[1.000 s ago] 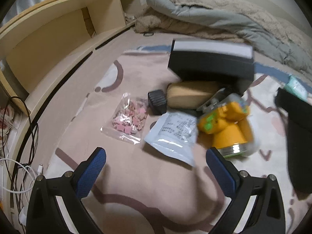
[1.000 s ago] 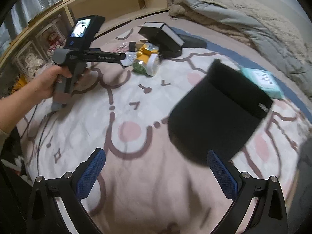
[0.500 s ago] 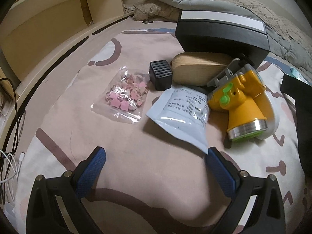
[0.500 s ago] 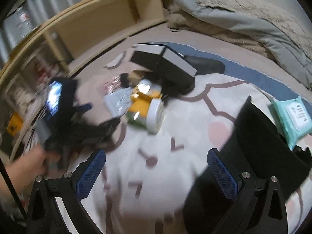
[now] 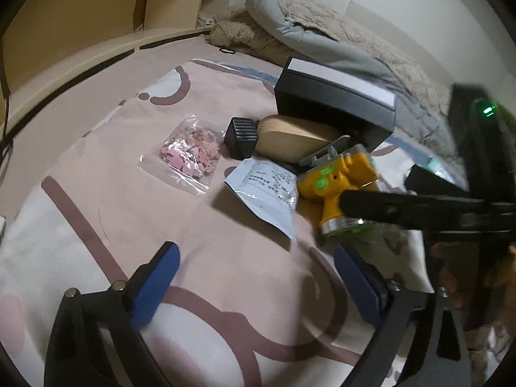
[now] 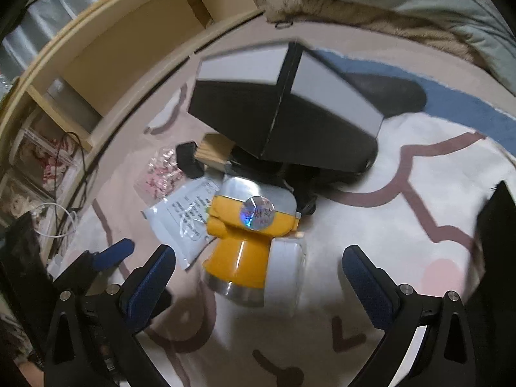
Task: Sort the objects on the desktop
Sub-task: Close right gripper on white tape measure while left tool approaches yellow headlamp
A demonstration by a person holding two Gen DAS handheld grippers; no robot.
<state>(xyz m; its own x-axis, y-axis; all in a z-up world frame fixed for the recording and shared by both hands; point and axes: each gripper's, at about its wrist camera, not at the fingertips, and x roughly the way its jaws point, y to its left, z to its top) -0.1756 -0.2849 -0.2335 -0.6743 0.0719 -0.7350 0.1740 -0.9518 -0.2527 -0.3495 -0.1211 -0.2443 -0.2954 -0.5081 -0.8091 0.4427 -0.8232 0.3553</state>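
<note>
The left gripper [image 5: 254, 277] hung over the patterned rug [image 5: 106, 213] with its blue pads apart and nothing between them; its jaws had just been closing a little. The right gripper [image 6: 258, 277] also stood wide apart, pointing down over a yellow headlamp [image 6: 248, 242] that lay on the rug just ahead of its fingertips, untouched by the pads.

The things to sort lay bunched toward the rug's far side, near a wooden shelf [image 5: 96, 25]. A black box with a white lid [image 5: 335, 103] stood tilted at the back of the bunch. Against its near side lay a tan wooden block [image 5: 290, 138], with a small ribbed black piece [image 5: 242, 138] touching its left end. Left of those, a clear bag of pink bits [image 5: 190, 154] lay flat by itself. A white printed pouch [image 5: 267, 193] lay in front of the block, its right edge against the headlamp [image 5: 338, 180]. Grey and beige bedding [image 5: 322, 35] was heaped beyond the rug's far edge. In the left wrist view the right gripper's black body crossed in front of the headlamp from the right.
</note>
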